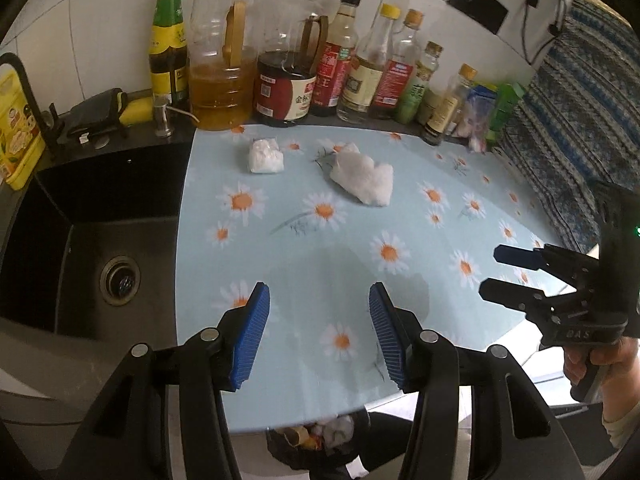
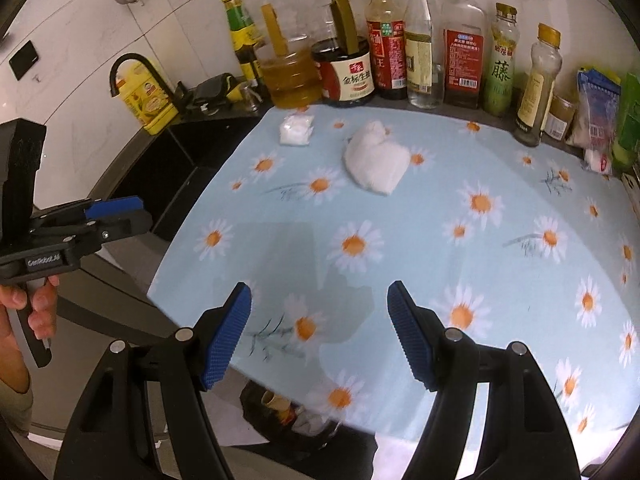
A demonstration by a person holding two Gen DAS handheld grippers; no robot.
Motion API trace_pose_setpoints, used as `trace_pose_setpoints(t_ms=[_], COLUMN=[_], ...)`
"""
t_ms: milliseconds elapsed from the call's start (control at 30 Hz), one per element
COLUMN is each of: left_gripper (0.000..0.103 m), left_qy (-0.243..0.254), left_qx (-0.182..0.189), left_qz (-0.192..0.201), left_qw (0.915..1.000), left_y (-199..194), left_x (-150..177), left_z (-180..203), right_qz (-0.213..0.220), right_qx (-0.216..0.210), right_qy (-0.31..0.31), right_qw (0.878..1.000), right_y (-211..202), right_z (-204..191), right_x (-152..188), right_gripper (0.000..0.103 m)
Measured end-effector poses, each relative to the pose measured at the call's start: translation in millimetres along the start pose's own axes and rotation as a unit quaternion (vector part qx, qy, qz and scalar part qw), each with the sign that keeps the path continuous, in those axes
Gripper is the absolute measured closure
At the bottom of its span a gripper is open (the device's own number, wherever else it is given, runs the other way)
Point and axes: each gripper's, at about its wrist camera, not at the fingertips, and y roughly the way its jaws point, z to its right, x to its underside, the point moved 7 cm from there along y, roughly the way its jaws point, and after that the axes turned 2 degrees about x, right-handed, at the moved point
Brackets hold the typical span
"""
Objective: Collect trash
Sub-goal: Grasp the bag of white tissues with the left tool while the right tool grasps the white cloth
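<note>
Two tissue wads (image 1: 362,178) (image 1: 265,156) upper centre on surface (image 1: 420,216) | left claw (image 1: 318,334), right claw (image 2: 320,332) wide apart, empty | risk: flimsy wad slips or drags toward bottles (image 1: 280,80)

Glossy floral tablecloth (image 1: 400,216), crumpled paper wads (image 1: 362,178), matt black sink (image 1: 80,216).

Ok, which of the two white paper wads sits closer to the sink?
The smaller wad, lying left toward the sink; the bigger crumpled wad sits further right.

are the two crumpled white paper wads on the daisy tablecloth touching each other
Apart. The right wrist view shows blue cloth between the small crumpled white wad and the larger white wad.
</note>
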Motion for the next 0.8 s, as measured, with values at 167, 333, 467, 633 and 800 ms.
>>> trace_pose_setpoints(t_ms=[167,333,467,633,800], left_gripper=[0.053,0.053,0.053,0.053,0.051], left_qy=[-0.004,-0.011,-0.018,-0.023,-0.032], left_qx=[-0.015,-0.023,-0.032,-0.044,-0.06], left_qz=[-0.01,-0.026,-0.036,-0.05,-0.07], left_qw=[0.9998,0.9993,0.9987,0.9975,0.9952], left_y=[25.8,54.1,76.2,103.8,133.5], left_x=[-24.2,-45.1,-63.7,-84.5,-102.4], left_z=[-7.9,-16.6,-25.7,-36.5,-53.0], right_qz=[-0.009,-0.016,-0.019,-0.032,-0.043], right_qx=[-0.007,-0.009,-0.018,-0.029,-0.046], right_qy=[-0.011,-0.014,-0.016,-0.023,-0.025], right_qw=[1.0,1.0,1.0,0.999,0.998], right_y=[15.5,34.5,50.9,77.3,104.8], right_z=[18.4,38.3,48.1,56.2,64.1], right_x=[-25.9,-51.8,-71.0,-90.7,-107.6], right_gripper=[0.033,0.033,0.033,0.033,0.033])
